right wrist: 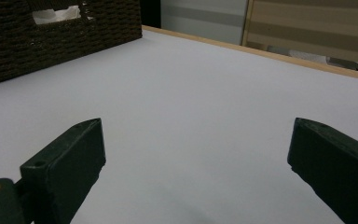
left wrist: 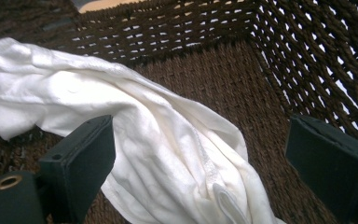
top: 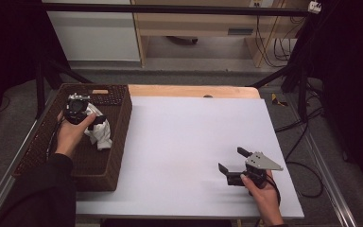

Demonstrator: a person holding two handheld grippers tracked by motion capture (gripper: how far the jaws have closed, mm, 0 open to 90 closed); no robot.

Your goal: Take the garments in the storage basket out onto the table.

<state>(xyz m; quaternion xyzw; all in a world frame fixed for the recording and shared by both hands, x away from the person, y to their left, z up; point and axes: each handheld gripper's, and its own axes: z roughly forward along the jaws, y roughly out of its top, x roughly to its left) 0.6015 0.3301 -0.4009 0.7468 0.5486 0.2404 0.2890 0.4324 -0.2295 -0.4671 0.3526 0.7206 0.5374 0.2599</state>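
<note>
1. White cloth (left wrist: 168,140): crumpled in the wicker basket (top: 118,142), bench's nine o'clock side
2. Left claw (left wrist: 200,154): jaws apart over cloth, nothing gripped; either grasp pending or drop done
3. Right claw (top: 231,163): agape, idle at five o'clock

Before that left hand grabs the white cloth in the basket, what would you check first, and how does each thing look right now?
1. Left tongs open wide: ok.
2. White cloth lies between the jaws: ok, though off toward the left jaw.
3. Cloth is inside the basket, on its floor: ok.
4. Jaws low enough to pinch the cloth: cannot tell.
5. Right tongs open, over the bare white table, out of the way: ok.
6. Cloth free of the basket's weave: cannot tell.
</note>
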